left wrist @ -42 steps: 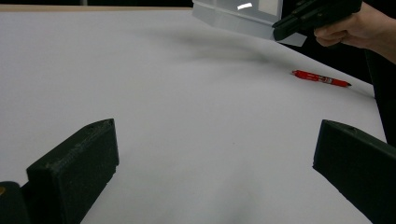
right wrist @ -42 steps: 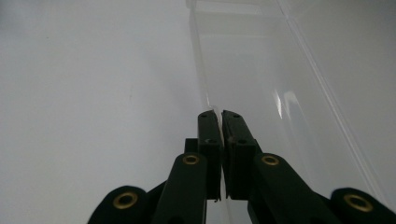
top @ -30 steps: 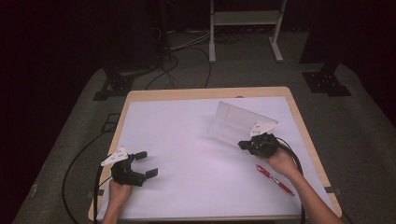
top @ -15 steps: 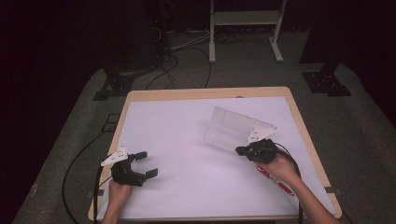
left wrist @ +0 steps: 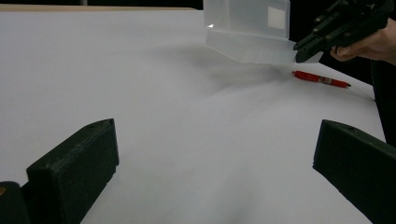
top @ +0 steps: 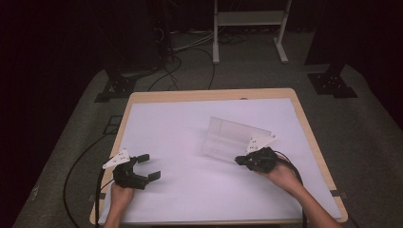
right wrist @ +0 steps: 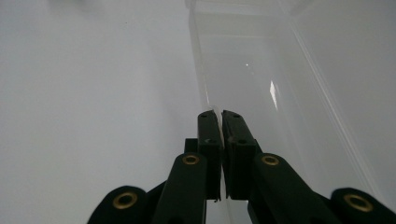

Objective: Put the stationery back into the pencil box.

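Left claw [top: 145,167]: jaws wide, empty, resting near front-left of surface [top: 180,123]. Clear plastic box [top: 235,139] right of centre, tilted, one edge raised. Right claw [top: 240,160]: clamped on box wall. Red pen [left wrist: 321,79] lies beside box. Step, prob.: lifting/tipping box. Next: keep grip firm, wall thin, may slip.

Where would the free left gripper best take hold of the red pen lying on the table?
Grip the red pen mid-barrel from above, jaws across its width. It lies flat on the white table with bare surface on both long sides, clear of the clear box. The left gripper stands open.
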A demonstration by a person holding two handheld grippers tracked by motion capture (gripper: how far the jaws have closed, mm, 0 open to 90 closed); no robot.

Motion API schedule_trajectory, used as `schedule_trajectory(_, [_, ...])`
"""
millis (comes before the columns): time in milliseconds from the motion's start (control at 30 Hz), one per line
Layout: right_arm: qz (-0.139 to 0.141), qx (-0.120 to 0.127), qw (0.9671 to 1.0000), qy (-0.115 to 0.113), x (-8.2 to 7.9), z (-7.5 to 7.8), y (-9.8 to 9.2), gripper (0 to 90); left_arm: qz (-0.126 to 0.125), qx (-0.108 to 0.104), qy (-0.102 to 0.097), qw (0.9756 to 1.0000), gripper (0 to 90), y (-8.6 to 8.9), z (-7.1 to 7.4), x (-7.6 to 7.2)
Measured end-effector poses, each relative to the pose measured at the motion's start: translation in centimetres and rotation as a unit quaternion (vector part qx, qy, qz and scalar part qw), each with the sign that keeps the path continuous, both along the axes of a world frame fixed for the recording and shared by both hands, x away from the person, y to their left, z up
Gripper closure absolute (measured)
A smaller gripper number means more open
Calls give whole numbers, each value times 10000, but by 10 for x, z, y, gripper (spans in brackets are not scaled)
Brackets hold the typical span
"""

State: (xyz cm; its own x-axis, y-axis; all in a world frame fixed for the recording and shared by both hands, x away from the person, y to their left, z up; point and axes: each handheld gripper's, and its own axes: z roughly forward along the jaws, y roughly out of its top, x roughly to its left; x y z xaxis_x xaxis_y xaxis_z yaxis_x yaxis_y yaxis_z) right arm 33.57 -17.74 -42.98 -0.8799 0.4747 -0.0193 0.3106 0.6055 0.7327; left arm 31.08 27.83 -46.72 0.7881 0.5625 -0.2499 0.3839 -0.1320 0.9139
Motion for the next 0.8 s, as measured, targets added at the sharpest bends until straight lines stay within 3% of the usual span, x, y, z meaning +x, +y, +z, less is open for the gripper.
schedule_trajectory(800, [544, -51, 9981, 269, -9, -21, 31, 861, -10, -5, 2, 10000, 0, 0, 0, 0])
